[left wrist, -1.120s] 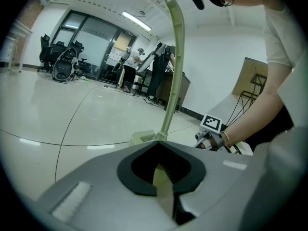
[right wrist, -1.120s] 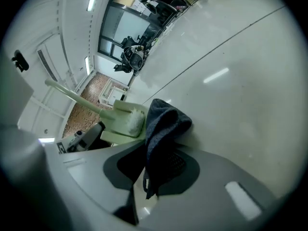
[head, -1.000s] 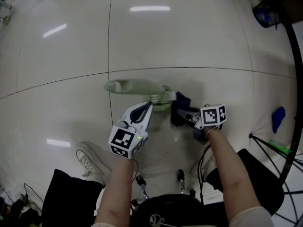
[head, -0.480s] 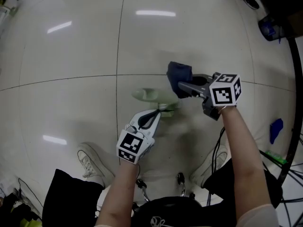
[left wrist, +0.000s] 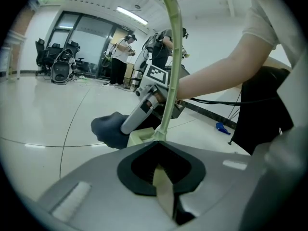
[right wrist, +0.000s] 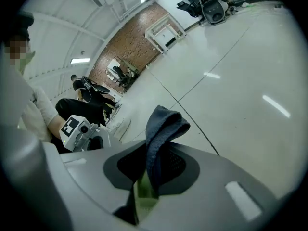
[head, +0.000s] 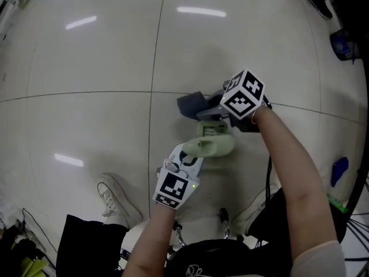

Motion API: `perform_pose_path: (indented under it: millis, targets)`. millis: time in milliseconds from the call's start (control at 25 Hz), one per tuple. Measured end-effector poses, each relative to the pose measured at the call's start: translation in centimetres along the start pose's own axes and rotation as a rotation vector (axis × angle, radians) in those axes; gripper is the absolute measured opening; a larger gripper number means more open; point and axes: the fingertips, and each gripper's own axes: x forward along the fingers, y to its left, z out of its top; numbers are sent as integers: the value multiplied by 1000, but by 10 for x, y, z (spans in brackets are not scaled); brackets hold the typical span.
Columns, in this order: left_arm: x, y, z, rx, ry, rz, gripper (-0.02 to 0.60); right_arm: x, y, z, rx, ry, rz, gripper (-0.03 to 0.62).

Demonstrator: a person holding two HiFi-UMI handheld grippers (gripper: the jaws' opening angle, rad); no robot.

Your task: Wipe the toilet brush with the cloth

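Left gripper (head: pixel 191 156) clamps the pale green plastic toilet brush (head: pixel 217 145); right gripper (head: pixel 209 113) pinches a dark blue cloth (head: pixel 189 104) against the brush's handle.

Grey left tongs (head: pixel 192 153) and right tongs (head: pixel 206 113) bear black-and-white marker cubes (head: pixel 243 94); white sneaker (head: pixel 118 199), black trousers (head: pixel 86 241).

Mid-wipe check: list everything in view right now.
toilet brush: one, pale green, held above the floor in the left tongs
cloth: one, dark blue, against the brush, in the right tongs
blue item: one, on the floor at far right, too small to identify
floor: white glossy tiles
shoe: one, white, lower left
left tongs: grey, shut on the brush
right tongs: grey, shut on the cloth
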Motion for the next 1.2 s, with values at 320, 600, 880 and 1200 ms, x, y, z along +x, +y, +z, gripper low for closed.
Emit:
perform_pose_path:
  millis: [320,600,880,1200]
  targets:
    - [0,5,2,-25,-19,7,6,-12,-38,-42,222,-79,-22,66]
    - [1,4,2,2,-34,27,6,-53,-45,-93,331,-223,-69,67]
    - [2,7,4,-70,-42,36,6,-104,-23,-122,261,-408,-306,67]
    - [-57,26,43,-53,-238,155,6,-116,124,-82,-78,-726,-337,67]
